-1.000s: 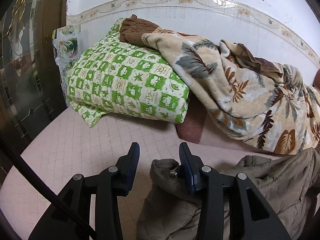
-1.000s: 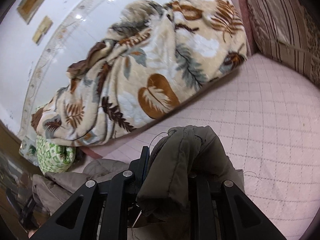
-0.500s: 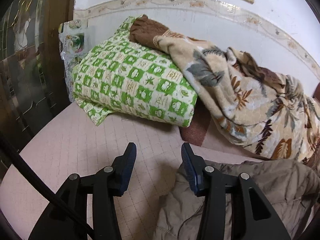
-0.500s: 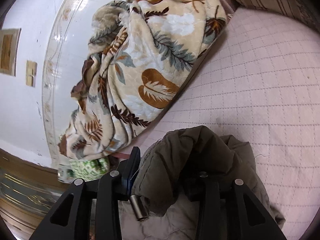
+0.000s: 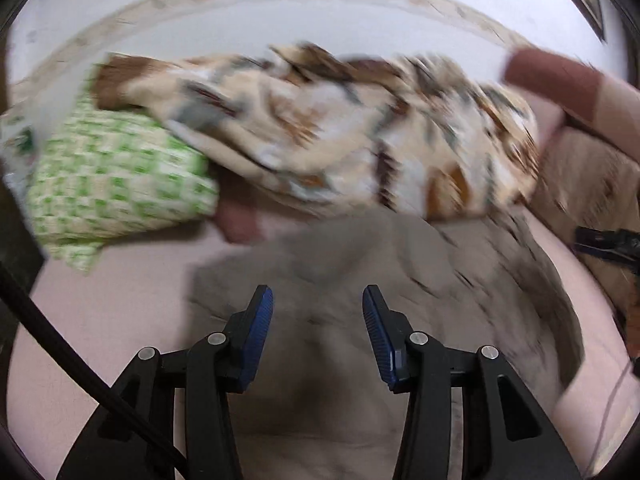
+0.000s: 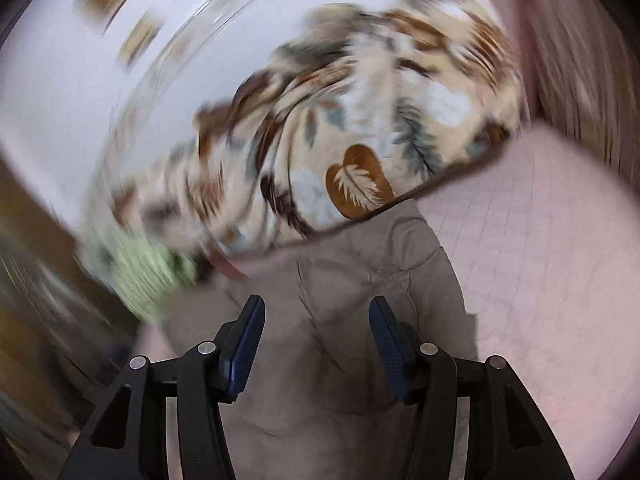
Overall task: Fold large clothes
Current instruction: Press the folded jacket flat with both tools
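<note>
A large olive-grey padded jacket [image 5: 360, 272] lies spread on the pink quilted bed [image 5: 108, 320]; it also shows in the right wrist view [image 6: 360, 280]. My left gripper [image 5: 318, 320] is open and empty, above the jacket's near part. My right gripper [image 6: 316, 332] is open and empty, with the jacket below and between its fingers. Both views are motion-blurred. The right gripper's tip shows at the right edge of the left wrist view [image 5: 608, 240].
A leaf-print blanket [image 5: 360, 132] is heaped along the white wall behind the jacket, also in the right wrist view [image 6: 340, 140]. A green checked pillow [image 5: 112, 188] lies at the left. A striped cushion [image 6: 580, 80] stands at the right. Dark wooden furniture borders the left.
My right gripper has opened and let go of the jacket, which now lies flatter on the bed. Both grippers have pulled back and swung; the left stays open.
</note>
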A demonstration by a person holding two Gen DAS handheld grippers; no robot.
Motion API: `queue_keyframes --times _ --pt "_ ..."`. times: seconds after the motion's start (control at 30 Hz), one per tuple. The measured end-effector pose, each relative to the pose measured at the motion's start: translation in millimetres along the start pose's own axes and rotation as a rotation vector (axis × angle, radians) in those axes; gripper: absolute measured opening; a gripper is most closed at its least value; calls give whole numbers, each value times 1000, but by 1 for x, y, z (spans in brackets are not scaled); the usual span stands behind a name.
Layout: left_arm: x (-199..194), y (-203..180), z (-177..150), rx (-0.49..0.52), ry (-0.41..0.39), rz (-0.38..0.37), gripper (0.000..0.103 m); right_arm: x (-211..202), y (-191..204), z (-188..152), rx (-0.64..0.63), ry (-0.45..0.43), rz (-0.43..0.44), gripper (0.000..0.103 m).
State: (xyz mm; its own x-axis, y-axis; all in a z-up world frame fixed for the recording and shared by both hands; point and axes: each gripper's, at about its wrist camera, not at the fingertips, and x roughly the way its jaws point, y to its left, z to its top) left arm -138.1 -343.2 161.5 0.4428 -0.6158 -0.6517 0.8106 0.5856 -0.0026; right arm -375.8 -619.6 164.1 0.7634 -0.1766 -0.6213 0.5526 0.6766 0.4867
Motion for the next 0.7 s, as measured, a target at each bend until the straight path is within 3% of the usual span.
queue_keyframes --times 0.07,0.23,0.27,0.33,0.57,0.63,0.7 --pt "16 -22 -7 25 8 16 46 18 26 -17 -137 22 -27 50" --pt "74 -37 -19 7 133 28 46 75 55 -47 -290 96 -128 49" --pt "85 -34 -23 -5 159 45 46 91 53 -50 -315 118 -191 49" --pt "105 -27 -32 -19 212 37 46 109 41 -54 -324 141 -243 49" --pt "143 -24 -37 -22 276 54 48 156 3 -64 -269 253 -266 49" --pt "141 -25 -32 -28 297 69 48 158 -2 -60 -223 272 -258 49" --pt "119 -23 -31 -57 266 68 48 149 0 -56 -210 260 -248 49"
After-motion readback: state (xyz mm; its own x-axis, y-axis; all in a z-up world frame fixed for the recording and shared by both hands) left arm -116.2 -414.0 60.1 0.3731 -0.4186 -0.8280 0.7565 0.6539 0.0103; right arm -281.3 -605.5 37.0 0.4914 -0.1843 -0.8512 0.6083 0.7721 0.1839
